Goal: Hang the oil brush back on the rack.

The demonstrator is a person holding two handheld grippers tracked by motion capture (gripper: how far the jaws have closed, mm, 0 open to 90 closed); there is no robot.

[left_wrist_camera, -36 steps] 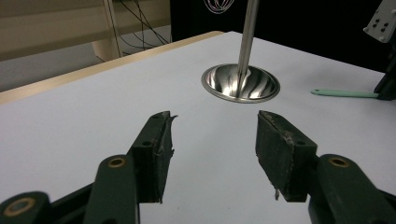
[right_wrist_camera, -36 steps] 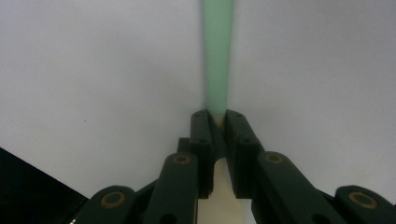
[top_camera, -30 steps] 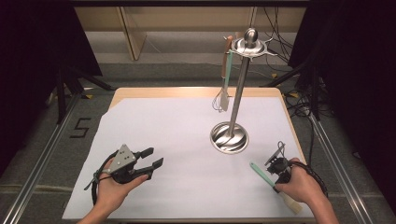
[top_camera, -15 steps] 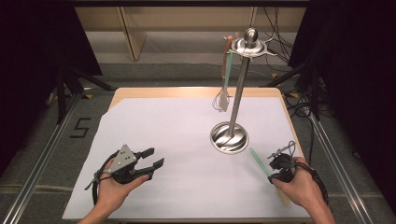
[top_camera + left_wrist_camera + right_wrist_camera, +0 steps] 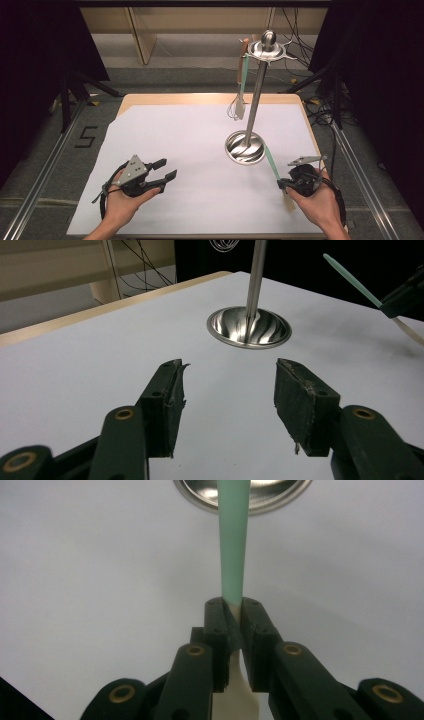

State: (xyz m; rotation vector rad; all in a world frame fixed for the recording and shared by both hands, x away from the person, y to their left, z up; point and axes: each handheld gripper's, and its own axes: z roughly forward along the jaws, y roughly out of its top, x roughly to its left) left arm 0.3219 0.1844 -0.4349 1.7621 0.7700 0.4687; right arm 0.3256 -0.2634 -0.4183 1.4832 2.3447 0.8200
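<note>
My right gripper (image 5: 286, 184) sits near the front right corner of the table (image 5: 200, 145), its jaws clamped tight on a spatula (image 5: 272, 161). In the right gripper view the pads pinch it where the green handle (image 5: 233, 540) meets the cream blade (image 5: 235, 700); the handle runs straight out from the jaws toward the stand (image 5: 252, 100). From above, the handle slants up and left, its tip just beside the rim of the stand's round steel base (image 5: 245, 147), and the left gripper view shows the tip held off the table.

My left gripper (image 5: 167, 169) rests in my hand (image 5: 122, 205) at the front left, well apart from the stand, jaws wide with nothing between them; they point toward the base.

A whisk (image 5: 234, 107) and another green-handled tool (image 5: 242, 95) hang side by side from the top of the stand.
</note>
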